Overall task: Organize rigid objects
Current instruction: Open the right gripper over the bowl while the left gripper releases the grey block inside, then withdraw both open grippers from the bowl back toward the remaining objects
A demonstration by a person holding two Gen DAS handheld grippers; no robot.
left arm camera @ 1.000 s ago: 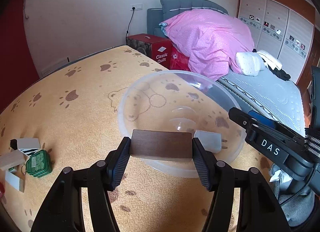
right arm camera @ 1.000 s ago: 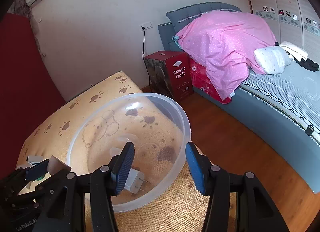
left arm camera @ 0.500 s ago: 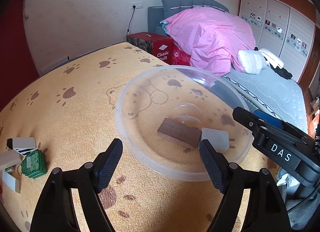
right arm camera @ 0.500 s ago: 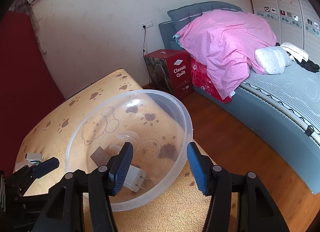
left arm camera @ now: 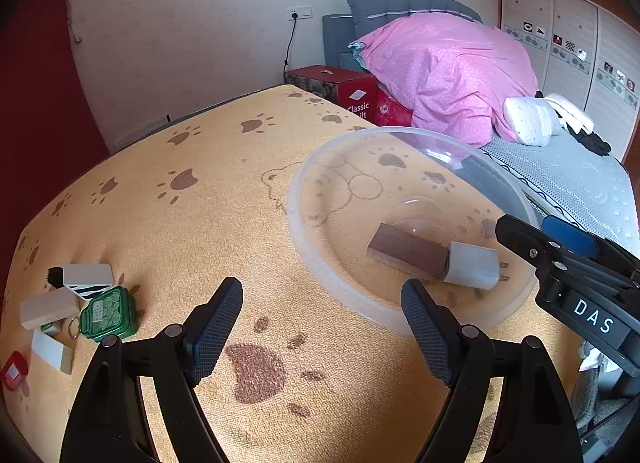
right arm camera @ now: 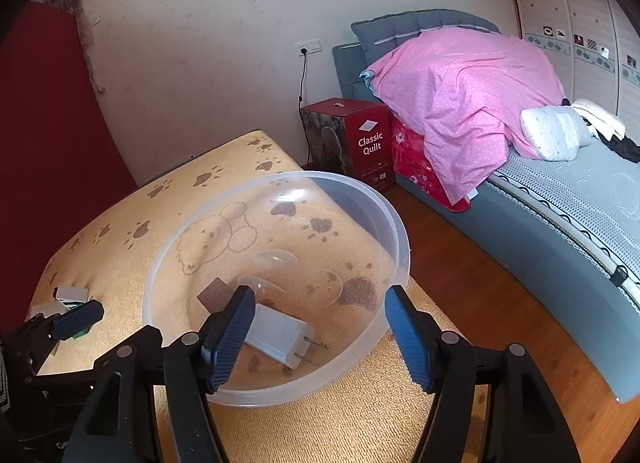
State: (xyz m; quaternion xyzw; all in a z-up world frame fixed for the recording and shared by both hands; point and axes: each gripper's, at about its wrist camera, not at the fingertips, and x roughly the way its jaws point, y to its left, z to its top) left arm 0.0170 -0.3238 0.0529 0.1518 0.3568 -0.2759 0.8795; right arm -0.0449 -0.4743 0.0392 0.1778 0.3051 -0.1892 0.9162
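Since a second ago released from the left gripper (left arm camera: pixel 322 327), wooden block (left arm camera: pixel 406 250) now lying in the clear bowl (left arm camera: pixel 320 279) touching the white charger (left arm camera: pixel 472 265), left jaws wide and pulled back, right gripper (right arm camera: pixel 318 337) wide, empty, at the bowl's near rim.

My left gripper (left arm camera: pixel 322 333) is matte black plastic: two angular arms, each with a round silver screw head near the tip and another further back, toward six o'clock. Its pads (left arm camera: pixel 214 329) are dark navy with a fine cross-hatched grip texture. My right gripper (right arm camera: pixel 316 339) has the same black frame and silver screws, but its pads (right arm camera: pixel 230 339) are a brighter blue. Seen from my left camera at three o'clock, its side carries white letters "DAS".
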